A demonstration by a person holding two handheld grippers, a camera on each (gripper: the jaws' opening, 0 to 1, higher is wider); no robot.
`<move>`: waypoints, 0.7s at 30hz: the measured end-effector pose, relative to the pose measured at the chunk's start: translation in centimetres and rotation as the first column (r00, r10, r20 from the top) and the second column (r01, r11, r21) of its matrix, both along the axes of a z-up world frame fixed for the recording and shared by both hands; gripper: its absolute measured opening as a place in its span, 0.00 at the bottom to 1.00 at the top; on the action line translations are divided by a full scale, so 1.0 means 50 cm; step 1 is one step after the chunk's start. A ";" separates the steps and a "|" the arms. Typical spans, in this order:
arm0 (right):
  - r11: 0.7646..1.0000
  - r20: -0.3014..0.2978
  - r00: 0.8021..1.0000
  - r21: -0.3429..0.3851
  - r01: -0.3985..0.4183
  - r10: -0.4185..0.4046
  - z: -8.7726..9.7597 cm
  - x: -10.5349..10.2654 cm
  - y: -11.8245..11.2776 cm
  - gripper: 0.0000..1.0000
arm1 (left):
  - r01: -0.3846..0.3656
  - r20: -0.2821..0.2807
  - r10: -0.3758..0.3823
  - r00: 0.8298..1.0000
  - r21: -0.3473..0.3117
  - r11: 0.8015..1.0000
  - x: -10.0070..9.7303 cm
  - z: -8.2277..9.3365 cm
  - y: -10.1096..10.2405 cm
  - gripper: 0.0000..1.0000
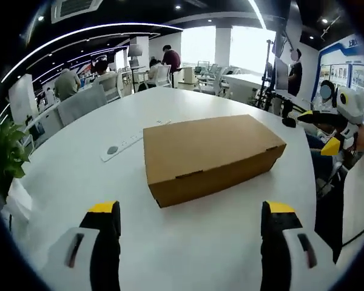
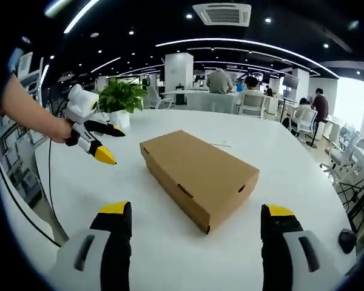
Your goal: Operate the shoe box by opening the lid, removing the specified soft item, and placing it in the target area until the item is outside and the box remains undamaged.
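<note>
A brown cardboard shoe box point(image 1: 209, 154) lies with its lid down in the middle of a white round table point(image 1: 79, 176). In the left gripper view my left gripper point(image 1: 191, 212) stands open just short of the box's long side, with nothing between its yellow-tipped jaws. My right gripper point(image 1: 316, 131) shows at the right, open, off the box's short end. In the right gripper view the shoe box point(image 2: 200, 173) points a corner at my open right gripper point(image 2: 196, 212). A hand holds the left gripper point(image 2: 112, 145) open to the left of the box.
A white power strip point(image 1: 124, 144) lies on the table behind the box. A potted plant point(image 2: 121, 97) stands at the table's edge. A cable point(image 2: 48, 182) hangs from the left gripper. Chairs, desks and seated people fill the office beyond.
</note>
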State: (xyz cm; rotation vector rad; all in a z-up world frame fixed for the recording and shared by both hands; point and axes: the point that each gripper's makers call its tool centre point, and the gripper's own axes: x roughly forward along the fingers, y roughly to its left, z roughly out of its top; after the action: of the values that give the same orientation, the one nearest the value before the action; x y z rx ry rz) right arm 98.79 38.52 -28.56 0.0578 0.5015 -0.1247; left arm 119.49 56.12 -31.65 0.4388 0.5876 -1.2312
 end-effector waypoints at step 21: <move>0.996 -0.065 0.997 -0.073 -0.046 0.041 -0.059 0.002 0.027 0.99 | -0.081 -0.041 0.081 0.996 -0.005 0.997 -0.002 -0.020 -0.027 0.99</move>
State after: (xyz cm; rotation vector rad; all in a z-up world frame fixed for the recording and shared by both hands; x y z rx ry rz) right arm 98.87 39.85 -31.49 -0.0298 0.5606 -0.1027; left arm 119.39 54.79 -32.65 0.3815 0.6300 -1.1668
